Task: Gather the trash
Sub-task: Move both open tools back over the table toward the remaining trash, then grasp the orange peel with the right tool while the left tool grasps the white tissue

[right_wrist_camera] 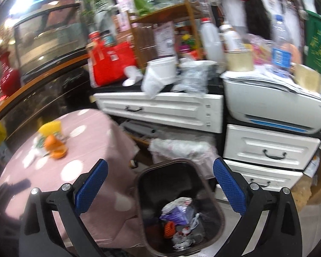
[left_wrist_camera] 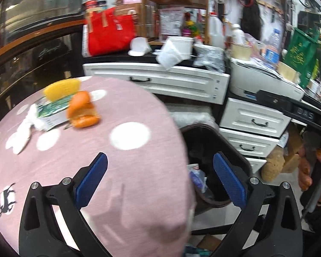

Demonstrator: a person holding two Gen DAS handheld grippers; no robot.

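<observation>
Trash sits in two places: some already lies in the bin (right_wrist_camera: 179, 209), and more waits on the table (left_wrist_camera: 117, 171). In the right wrist view the right tongs (right_wrist_camera: 160, 184) hang released above the bin's open mouth, blue pads (right_wrist_camera: 92, 184) spread wide with nothing between them. Down in the bin lie a purple wrapper (right_wrist_camera: 177, 213), crumpled white plastic (right_wrist_camera: 177, 202) and a small orange scrap (right_wrist_camera: 170, 228). In the left wrist view the left tongs (left_wrist_camera: 160, 180) are likewise released and empty, straddling the table's right edge, with the bin (left_wrist_camera: 214, 150) just past that edge at about 1 o'clock.

The table wears a pink cloth with white dots. Farther along it, toward 10 o'clock, the remaining trash lies in a cluster: orange peel (left_wrist_camera: 83, 111) nearest, touching a green and white printed packet (left_wrist_camera: 51, 111), white crumpled tissue (left_wrist_camera: 23, 132) at the packet's left, and a yellow item (left_wrist_camera: 62, 90) at the far side; the blur hides what that one is.

At 3 o'clock in the left view, fingers (left_wrist_camera: 306, 171) of the person's other hand grip the handle of the second tool.

Beyond the bin, from 12 to 2 o'clock, stand white drawers (right_wrist_camera: 160, 109), a white printer (right_wrist_camera: 274, 105) and a red bag (right_wrist_camera: 111, 64).
</observation>
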